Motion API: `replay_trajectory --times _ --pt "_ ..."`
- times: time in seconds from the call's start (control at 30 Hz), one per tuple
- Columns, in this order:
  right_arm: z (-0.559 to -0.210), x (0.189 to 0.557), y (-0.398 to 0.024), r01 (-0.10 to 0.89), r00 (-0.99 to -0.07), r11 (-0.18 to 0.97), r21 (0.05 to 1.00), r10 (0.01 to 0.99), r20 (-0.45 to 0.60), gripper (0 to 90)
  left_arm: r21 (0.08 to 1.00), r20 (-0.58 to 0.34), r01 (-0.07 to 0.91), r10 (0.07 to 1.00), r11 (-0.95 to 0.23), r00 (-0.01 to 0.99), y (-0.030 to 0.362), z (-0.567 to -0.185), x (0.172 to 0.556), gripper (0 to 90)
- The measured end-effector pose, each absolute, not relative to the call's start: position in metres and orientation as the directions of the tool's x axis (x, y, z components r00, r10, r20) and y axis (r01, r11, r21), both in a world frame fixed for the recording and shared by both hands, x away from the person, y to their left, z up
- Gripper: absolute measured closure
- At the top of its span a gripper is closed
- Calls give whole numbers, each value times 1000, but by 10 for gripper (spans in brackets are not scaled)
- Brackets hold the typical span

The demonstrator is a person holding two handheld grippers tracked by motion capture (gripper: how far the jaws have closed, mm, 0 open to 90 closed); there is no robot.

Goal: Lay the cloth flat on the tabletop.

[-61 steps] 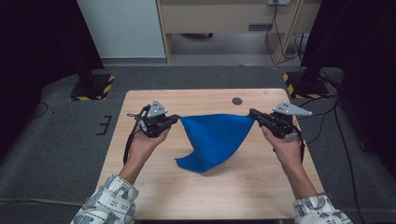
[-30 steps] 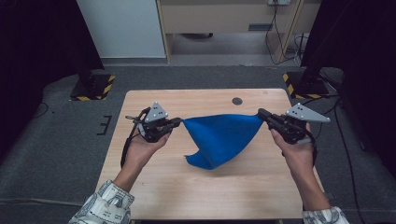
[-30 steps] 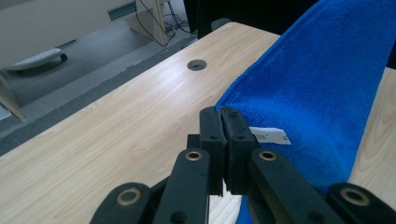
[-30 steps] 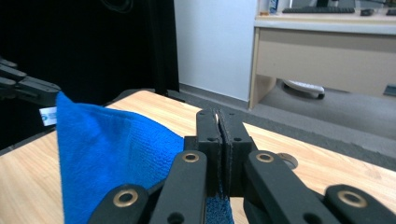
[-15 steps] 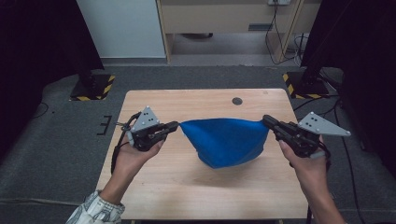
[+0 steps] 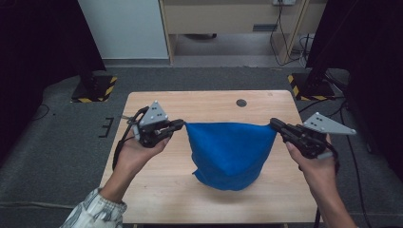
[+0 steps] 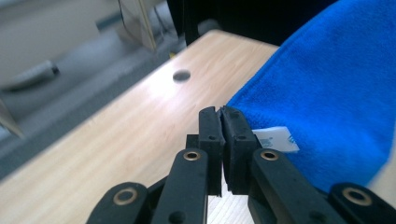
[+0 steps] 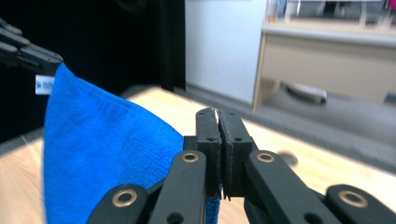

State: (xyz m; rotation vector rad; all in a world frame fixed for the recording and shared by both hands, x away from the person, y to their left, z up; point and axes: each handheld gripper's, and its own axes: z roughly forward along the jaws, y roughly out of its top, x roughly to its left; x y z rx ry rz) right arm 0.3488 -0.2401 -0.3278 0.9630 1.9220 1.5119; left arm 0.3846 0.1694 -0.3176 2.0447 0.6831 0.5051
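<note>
A blue cloth hangs stretched in the air above the wooden table, its top edge taut between both grippers and its lower part sagging toward the tabletop. My left gripper is shut on the cloth's left corner; in the left gripper view the jaws are pressed together on the blue cloth beside a white label. My right gripper is shut on the right corner; the right gripper view has its gripper clamped on the cloth, with the left gripper far off.
A small dark round hole sits in the table near its far edge. Beyond the table lies grey floor with black stands on yellow-black striped bases at left and right. A cabinet and a white panel stand at the back.
Both hands rose and moved toward the near side of the table, spreading apart. The cloth went from a slanted fold touching the table to hanging taut in the air.
</note>
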Motion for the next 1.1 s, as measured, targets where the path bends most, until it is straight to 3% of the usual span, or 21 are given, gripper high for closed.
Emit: replay_trajectory --times 0.43,1.1 --pt "-390 429 -243 343 -524 117 932 847 87 876 801 4 419 703 -427 711 155 -377 466 853" --pt "-421 466 -233 399 -490 131 908 867 91 871 776 -17 479 746 -410 666 147 -403 498 848"
